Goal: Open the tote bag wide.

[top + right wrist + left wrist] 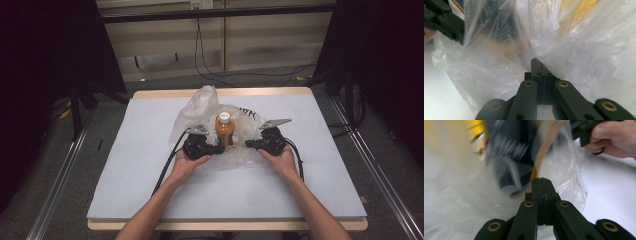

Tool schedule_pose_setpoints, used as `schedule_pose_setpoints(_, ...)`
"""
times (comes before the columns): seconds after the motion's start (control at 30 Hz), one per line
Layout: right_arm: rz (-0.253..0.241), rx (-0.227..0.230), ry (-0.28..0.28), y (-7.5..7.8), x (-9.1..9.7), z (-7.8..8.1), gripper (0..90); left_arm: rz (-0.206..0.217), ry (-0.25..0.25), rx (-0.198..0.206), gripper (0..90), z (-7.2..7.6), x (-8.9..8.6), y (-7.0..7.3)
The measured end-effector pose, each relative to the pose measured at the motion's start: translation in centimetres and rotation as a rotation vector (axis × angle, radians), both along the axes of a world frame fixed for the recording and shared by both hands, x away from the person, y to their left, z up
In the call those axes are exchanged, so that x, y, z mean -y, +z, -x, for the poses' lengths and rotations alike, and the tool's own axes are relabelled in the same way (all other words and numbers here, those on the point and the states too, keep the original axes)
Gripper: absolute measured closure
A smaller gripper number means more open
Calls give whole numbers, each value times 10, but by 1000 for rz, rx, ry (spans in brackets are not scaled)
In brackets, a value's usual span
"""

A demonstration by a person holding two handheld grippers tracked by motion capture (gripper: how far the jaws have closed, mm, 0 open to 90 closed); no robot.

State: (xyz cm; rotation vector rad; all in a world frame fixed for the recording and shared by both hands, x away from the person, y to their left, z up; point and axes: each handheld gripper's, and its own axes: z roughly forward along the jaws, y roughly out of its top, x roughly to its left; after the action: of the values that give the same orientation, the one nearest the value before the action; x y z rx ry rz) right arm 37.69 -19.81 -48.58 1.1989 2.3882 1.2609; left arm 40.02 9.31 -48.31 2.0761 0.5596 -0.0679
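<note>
Orange-filled bottle [225, 131] with white cap upright on a clear plastic bag [202, 107] mid-tabletop [150, 185], nearer the far edge, left gripper [218, 149] jaws pressed together beside the bottle, right gripper [249, 143] jaws pinching bag film, both hand-held.

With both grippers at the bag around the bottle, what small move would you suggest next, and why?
Probably draw both grippers outward and down. The left gripper and right gripper look shut on the bag, and the bottle stands upright between them, so that would likely peel the plastic off it.
</note>
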Motion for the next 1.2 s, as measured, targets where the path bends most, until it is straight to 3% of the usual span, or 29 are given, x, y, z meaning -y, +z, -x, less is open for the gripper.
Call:
schedule_pose_setpoints(0.2, 18, -26, 3, -7, 0, 2, 900, -43, 39, -27, 900, -5, -12, -8)
schedule_pose_setpoints(0.27, 24, -20, 5, -7, 1, 3, 900, -88, 34, 4, 900, -6, -14, -8)
schedule_pose_setpoints(0.3, 24, -20, 5, -7, 1, 3, 900, -88, 34, 4, 900, -6, -14, -8)
schedule_pose_setpoints(0.4, 45, -23, 2, -4, 2, 5, 900, -112, 74, -20, 900, -1, -20, -8)
schedule_pose_setpoints(0.5, 41, -16, 12, 0, 2, 8, 900, -88, 40, 3, 900, 2, -27, 1)
schedule_pose_setpoints(0.53, 25, 3, 20, 7, 2, 11, 900, -36, 19, 14, 900, 7, -30, 11)
schedule_pose_setpoints(0.57, 25, 3, 20, 7, 2, 11, 900, -36, 19, 14, 900, 7, -30, 11)
schedule_pose_setpoints(0.63, -16, 29, 21, 16, 4, 14, 900, 16, 54, 28, 900, 14, -32, 22)
schedule_pose_setpoints(0.67, -36, 55, 19, 25, 6, 17, 900, 13, 56, 59, 900, 16, -35, 28)
schedule_pose_setpoints(0.7, -50, 63, 21, 29, 7, 18, 900, 43, 22, 77, 900, 23, -37, 36)
schedule_pose_setpoints(0.8, -92, 96, 17, 40, 11, 24, 900, 72, 47, 82, 900, 31, -41, 43)
schedule_pose_setpoints(0.87, -97, 108, 16, 43, 12, 25, 900, 89, 50, 101, 900, 34, -46, 50)
schedule_pose_setpoints(0.9, -115, 125, 14, 51, 14, 28, 900, 122, 39, 129, 900, 33, -50, 56)
schedule_pose_setpoints(1.2, -171, 203, 31, 90, 10, 31, 900, 134, 31, 208, 900, 35, -50, 89)
